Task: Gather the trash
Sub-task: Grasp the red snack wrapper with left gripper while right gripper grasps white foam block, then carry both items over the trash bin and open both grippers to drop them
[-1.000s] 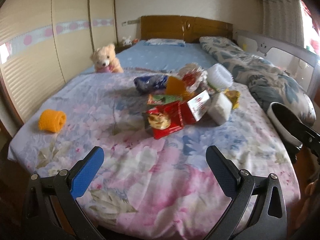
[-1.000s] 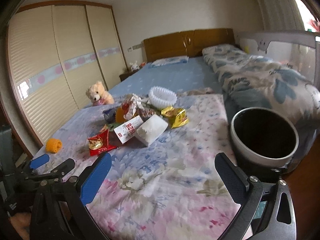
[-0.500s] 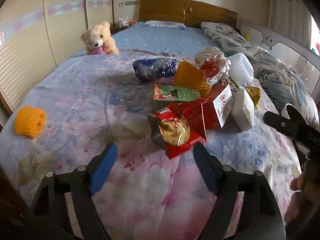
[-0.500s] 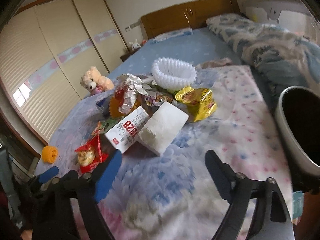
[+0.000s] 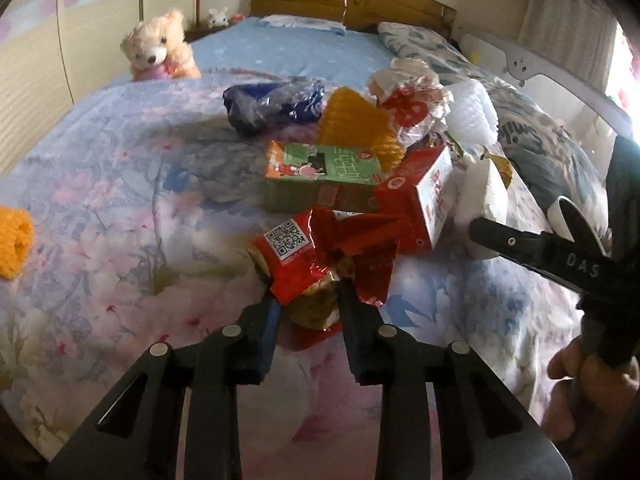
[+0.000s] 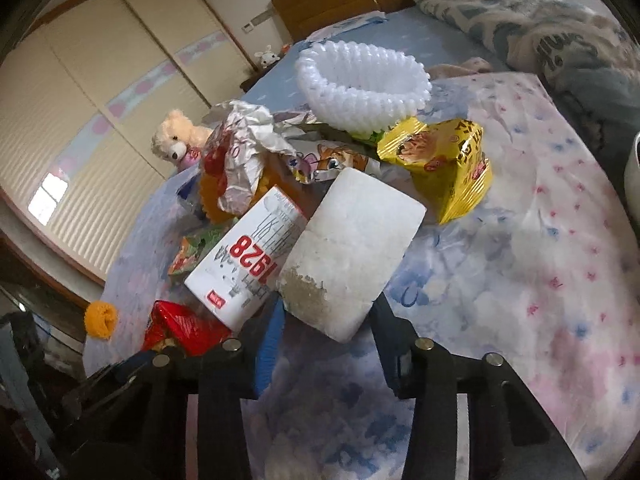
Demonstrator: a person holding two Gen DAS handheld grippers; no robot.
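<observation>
1. Left hand-held gripper (image 5: 308,300): its jaws have just been closing and now pinch the near end of the red snack wrapper (image 5: 320,256), which sits crumpled between the two pads. The wrapper lies on the flowered bedspread (image 5: 120,200), at the near side of the trash pile toward the foot of the bed.
2. Right hand-held gripper (image 6: 326,320): its jaws have just been closing around the near corner of the white foam block (image 6: 352,256). The block sits between the fingers, its lower edge at the blue pad on one side and the dark finger on the other; firm contact on both sides cannot be confirmed.
3. The foam block leans against the white-and-red carton (image 6: 248,264), which lies just beside it on the wrapper's side.
4. Behind these, toward the headboard: a green carton (image 5: 324,168), an orange foam net (image 5: 356,124), a blue plastic bag (image 5: 272,106), crumpled paper wrapping (image 6: 240,152), a white foam net sleeve (image 6: 364,84) and a yellow snack bag (image 6: 444,164), all touching or overlapping in one heap.
5. Apart from the heap: a second orange net (image 5: 14,240) near the bed's side edge and a teddy bear (image 5: 158,46) farther up that edge.
6. In the left wrist view, the person's hand (image 5: 584,364) holds the right tool at the frame's edge.
</observation>
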